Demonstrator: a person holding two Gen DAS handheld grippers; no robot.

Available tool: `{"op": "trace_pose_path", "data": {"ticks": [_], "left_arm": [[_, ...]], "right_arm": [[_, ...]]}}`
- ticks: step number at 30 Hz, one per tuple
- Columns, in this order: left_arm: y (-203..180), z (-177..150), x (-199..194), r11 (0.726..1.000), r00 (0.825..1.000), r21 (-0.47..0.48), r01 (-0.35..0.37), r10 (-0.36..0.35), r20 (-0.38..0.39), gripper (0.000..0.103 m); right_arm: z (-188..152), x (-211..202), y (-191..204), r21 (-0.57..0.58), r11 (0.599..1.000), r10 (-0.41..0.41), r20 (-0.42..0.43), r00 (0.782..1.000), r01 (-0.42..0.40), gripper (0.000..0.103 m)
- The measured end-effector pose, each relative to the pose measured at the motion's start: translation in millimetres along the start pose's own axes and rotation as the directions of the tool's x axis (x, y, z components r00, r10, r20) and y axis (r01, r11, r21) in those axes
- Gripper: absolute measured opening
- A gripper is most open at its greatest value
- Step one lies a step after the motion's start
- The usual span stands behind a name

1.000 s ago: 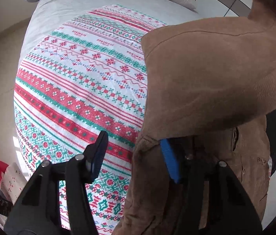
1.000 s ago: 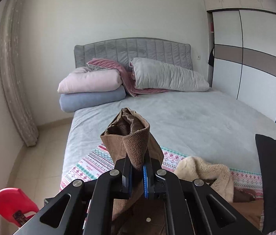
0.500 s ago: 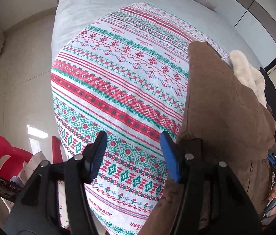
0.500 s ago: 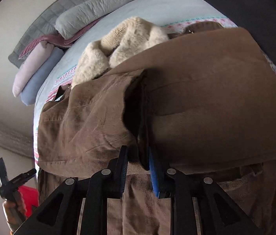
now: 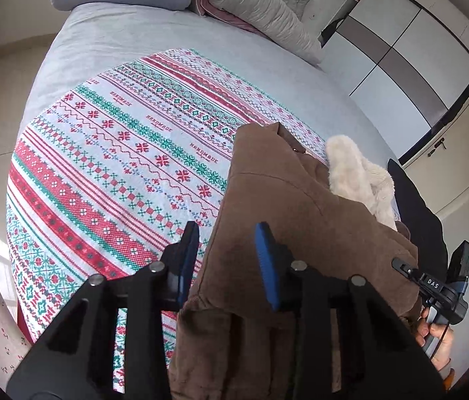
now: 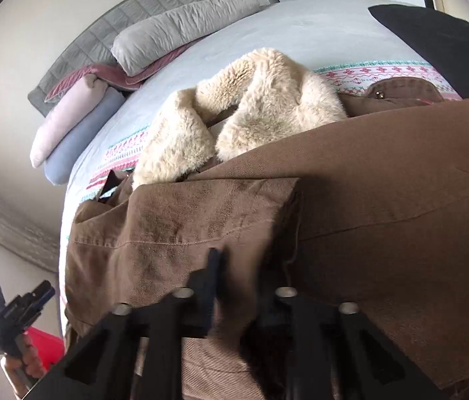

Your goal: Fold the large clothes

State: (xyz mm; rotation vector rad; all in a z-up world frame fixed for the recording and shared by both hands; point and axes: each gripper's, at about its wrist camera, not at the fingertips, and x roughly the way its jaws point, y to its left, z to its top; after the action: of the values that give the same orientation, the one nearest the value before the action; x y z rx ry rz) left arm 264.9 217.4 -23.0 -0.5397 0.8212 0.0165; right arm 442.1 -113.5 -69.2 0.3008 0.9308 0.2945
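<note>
The left gripper [image 5: 228, 260] is hovering with its jaws standing wide apart over the left edge of the brown coat [image 5: 301, 233], gripping nothing; the coat's edge is lying between and below the fingers. The right gripper [image 6: 244, 286] is sitting with its jaws parted over the folded brown cloth, holding nothing, though its right finger is blurred. The coat is lying folded on the patterned blanket [image 5: 118, 153] at the foot of the bed [image 5: 128, 36], with its cream fleece collar [image 6: 251, 106] showing at the top.
</note>
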Motion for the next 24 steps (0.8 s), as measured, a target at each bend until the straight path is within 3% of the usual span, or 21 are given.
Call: {"op": "trace_pose_path", "data": {"ticks": [4, 6, 8, 10, 12, 15, 16, 18, 22, 24], "left_arm": [[-8.0, 0.3, 2.3, 0.999, 0.998, 0.040, 0.036, -0.038, 0.043, 0.036], [-10.1, -2.6, 14.7, 0.998, 1.000, 0.051, 0.025, -0.026, 0.006, 0.036], [-10.1, -9.6, 37.5, 0.997, 0.994, 0.061, -0.039, 0.044, -0.095, 0.036], [-5.4, -20.7, 59.3, 0.994, 0.976, 0.060, -0.089, 0.099, -0.194, 0.036], [-0.4, -19.1, 55.9, 0.997, 0.978, 0.020, -0.077, 0.079, -0.193, 0.036], [-5.3, -5.5, 25.1, 0.997, 0.994, 0.034, -0.071, 0.074, -0.085, 0.035], [-10.6, -1.0, 15.8, 0.997, 0.997, 0.053, -0.061, 0.064, -0.050, 0.035], [-25.1, 9.4, 7.4, 0.994, 0.999, 0.100, -0.044, 0.045, -0.015, 0.036], [-65.2, 31.1, 30.6, 0.980, 0.999, 0.200, -0.009, 0.017, -0.040, 0.035], [-88.5, 33.8, 55.4, 0.963, 0.997, 0.271, -0.001, 0.023, -0.078, 0.031]], "right_arm": [[-3.3, -53.6, 27.8, -0.151, 0.989, 0.027, 0.201, 0.979, 0.004, 0.005], [-3.8, -60.4, 24.9, -0.164, 0.983, -0.043, 0.245, 0.969, 0.085, 0.005], [-1.2, -44.4, 10.5, -0.136, 0.980, -0.117, 0.202, 0.972, 0.146, 0.007], [-0.2, -13.3, -10.4, -0.086, 0.978, -0.185, 0.074, 0.980, 0.191, 0.016], [-4.5, -1.9, -29.5, -0.027, 0.983, -0.179, 0.001, 0.984, 0.179, 0.024], [-7.1, -27.2, -34.3, 0.020, 0.989, -0.148, 0.077, 0.986, 0.147, 0.032], [-6.1, -37.9, -31.4, 0.008, 0.989, -0.147, 0.101, 0.984, 0.147, 0.039], [0.9, -55.5, -16.3, -0.055, 0.987, -0.141, 0.152, 0.978, 0.151, 0.043], [17.7, -61.7, 34.1, -0.187, 0.974, -0.092, 0.178, 0.980, 0.126, 0.046], [19.7, -49.8, 63.0, -0.261, 0.959, -0.065, 0.175, 0.982, 0.110, 0.047]]}}
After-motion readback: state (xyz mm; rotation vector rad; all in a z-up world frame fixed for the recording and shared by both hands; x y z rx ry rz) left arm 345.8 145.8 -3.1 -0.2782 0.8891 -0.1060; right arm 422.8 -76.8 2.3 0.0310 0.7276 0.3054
